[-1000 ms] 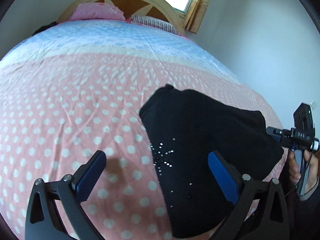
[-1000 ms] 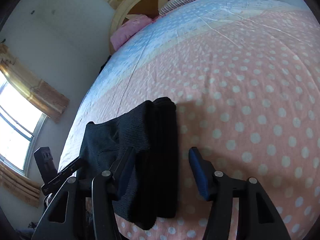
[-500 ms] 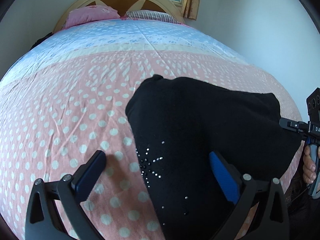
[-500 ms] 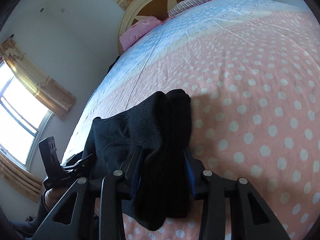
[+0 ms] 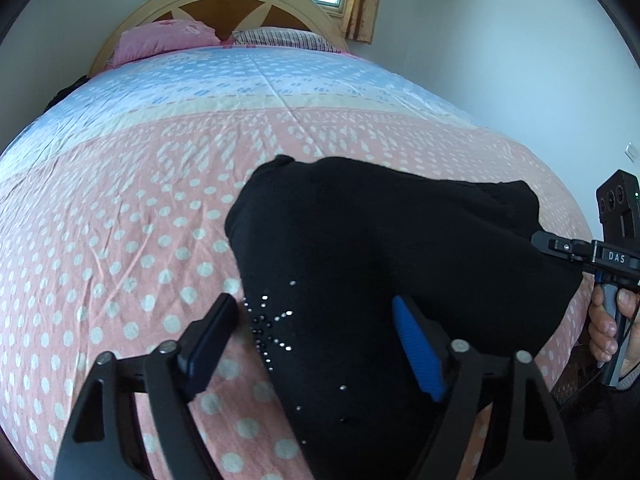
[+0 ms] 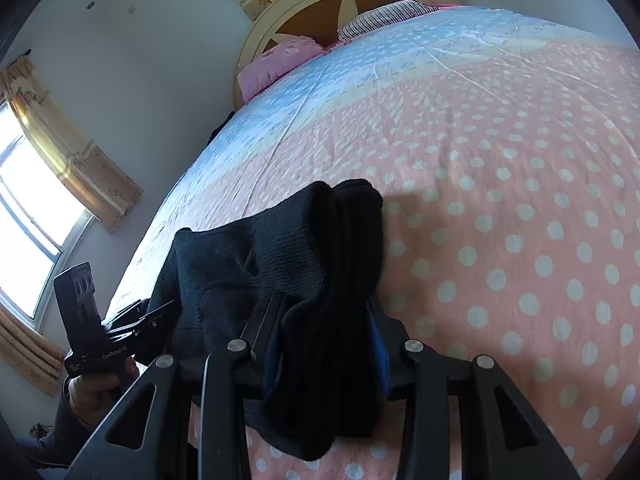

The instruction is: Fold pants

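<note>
- Two grippers are at work on black pants, which lie bunched near the lower edge of a pink polka-dot bedspread.
- Our right gripper, at the bottom centre of the right wrist view, is now clamped on a thick folded edge of the pants; a second ago its fingers stood apart on either side of the cloth.
- Our left gripper, at the bottom centre of the left wrist view, has narrowed but is not closed: its left finger sits at the fabric's edge on the bedspread, its right finger rests over the cloth.
- We judge that one end is secured and the other grasp is about to follow, ready for the next fold.
- Only the left view shows a rhinestone star on the fabric, between the fingers.
- Only the right view shows the stacked layers and ribbed knit at the pants' near edge.
- Pillows and a headboard sit at the upper centre, far off.
</note>
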`<state>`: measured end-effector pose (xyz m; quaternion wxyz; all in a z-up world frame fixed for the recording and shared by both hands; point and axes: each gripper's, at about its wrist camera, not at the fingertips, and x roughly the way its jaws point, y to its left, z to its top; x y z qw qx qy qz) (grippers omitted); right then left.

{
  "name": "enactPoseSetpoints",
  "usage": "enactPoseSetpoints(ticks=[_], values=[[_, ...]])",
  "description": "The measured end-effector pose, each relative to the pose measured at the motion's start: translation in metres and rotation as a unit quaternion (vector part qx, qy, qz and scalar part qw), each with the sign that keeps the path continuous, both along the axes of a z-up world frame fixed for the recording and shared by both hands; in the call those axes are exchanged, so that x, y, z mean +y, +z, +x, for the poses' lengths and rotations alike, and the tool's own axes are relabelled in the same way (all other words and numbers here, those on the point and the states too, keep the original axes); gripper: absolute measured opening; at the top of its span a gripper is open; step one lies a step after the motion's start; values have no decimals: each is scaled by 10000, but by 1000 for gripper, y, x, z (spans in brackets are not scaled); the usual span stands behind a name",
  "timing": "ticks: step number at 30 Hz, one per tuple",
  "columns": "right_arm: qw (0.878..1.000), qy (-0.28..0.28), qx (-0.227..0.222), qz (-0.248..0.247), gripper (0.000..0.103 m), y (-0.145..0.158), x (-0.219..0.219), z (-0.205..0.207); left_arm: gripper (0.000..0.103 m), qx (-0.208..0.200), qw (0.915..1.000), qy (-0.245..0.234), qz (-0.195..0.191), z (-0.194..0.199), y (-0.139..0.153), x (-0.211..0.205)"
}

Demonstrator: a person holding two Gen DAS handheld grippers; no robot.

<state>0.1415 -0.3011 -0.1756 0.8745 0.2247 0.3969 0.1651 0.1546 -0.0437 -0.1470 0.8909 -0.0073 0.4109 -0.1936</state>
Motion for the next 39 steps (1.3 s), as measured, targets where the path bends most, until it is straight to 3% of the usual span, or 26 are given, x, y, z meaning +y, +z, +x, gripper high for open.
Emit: enactPoseSetpoints(ticks=[7,12,14,23,32,39], values=[[9994,-126,-164,-268,35,5,7,-7,55,-11,9998,-148,-125,-1,3,-5],[9983,-168,-345,-443,28,20,17,-17,29,-167,9996,-207,-110,-6,9,-5],[9980,-181,-425,-423,27,27,20,-20,26,-184,9996,-193,-128,-8,12,-4],[9961,356,-584,-561,26,60,57,-4,23,-496,9984,-175,-203,-26,42,15],[9926,920,-665,-429,25,79,111,42,23,-734,9968,259,-196,-31,69,65],[9863,1393,-721,-503,25,91,166,79,23,-890,9941,620,34,-37,83,108]])
